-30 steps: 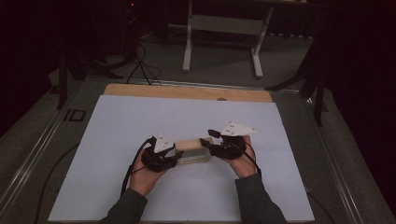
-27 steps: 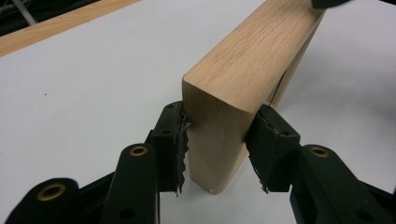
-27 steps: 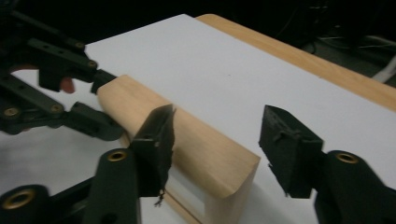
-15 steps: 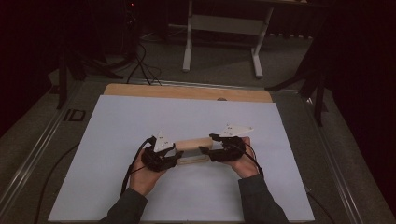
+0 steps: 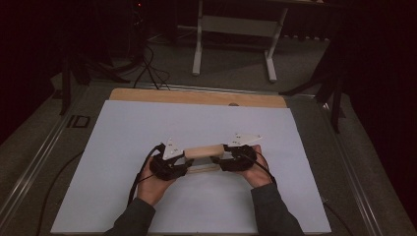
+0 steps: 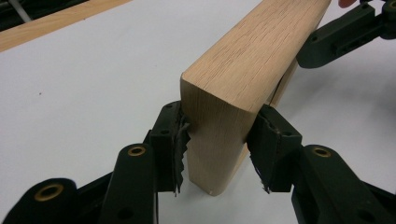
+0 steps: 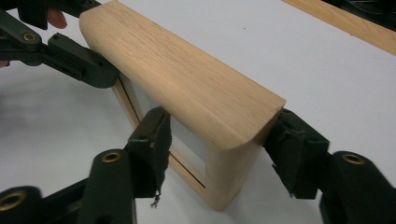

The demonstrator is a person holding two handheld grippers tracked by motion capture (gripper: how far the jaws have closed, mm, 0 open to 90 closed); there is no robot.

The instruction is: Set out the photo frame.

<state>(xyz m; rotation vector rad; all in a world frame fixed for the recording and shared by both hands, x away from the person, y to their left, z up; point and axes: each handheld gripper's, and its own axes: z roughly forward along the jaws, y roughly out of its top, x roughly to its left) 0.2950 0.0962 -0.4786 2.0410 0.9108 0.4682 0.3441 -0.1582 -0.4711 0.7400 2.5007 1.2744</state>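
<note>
Desk (image 5: 339,162): dark grey top, edged by metal rails at both sides. A large white sheet (image 5: 147,132) is laid flat over its middle. A wooden board (image 5: 196,96) is seen along the sheet's far edge. A wooden frame (image 5: 204,153) is stood on the sheet.

The letters "ID" stand on the dark surface (image 5: 77,121) just left of the white sheet (image 5: 147,123), at its far corner.
</note>
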